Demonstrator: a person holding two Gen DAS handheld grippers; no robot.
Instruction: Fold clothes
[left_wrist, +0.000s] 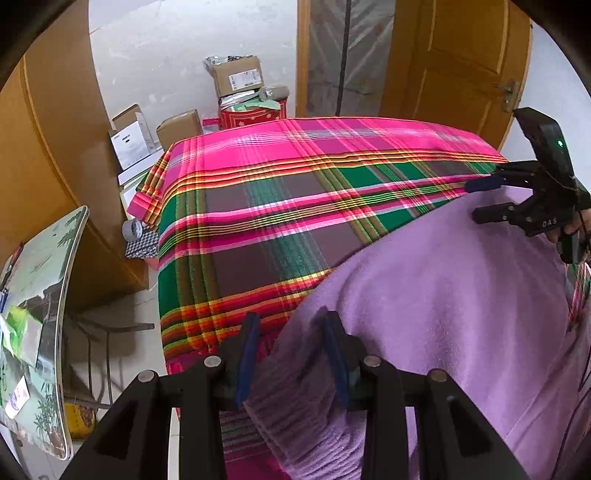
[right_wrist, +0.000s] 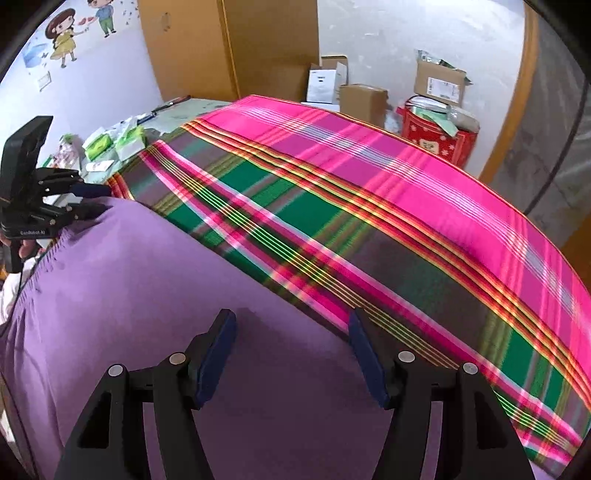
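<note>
Purple sweater (left_wrist: 443, 295) lies on plaid-covered table (left_wrist: 258, 206), at its near edge. Left gripper (left_wrist: 291, 354) spread open, fingers straddling the sweater's ribbed hem (left_wrist: 295, 413), not clamped on it. Right gripper (right_wrist: 291, 354) also open, hovering over the sweater's far side with its edge running between the blue pads (right_wrist: 218, 354).

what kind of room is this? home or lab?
Probably a lived-in home room, not a lab: cartoon wall sticker, wooden door, shipping boxes on the floor, and a plaid cloth covering the work surface.
</note>
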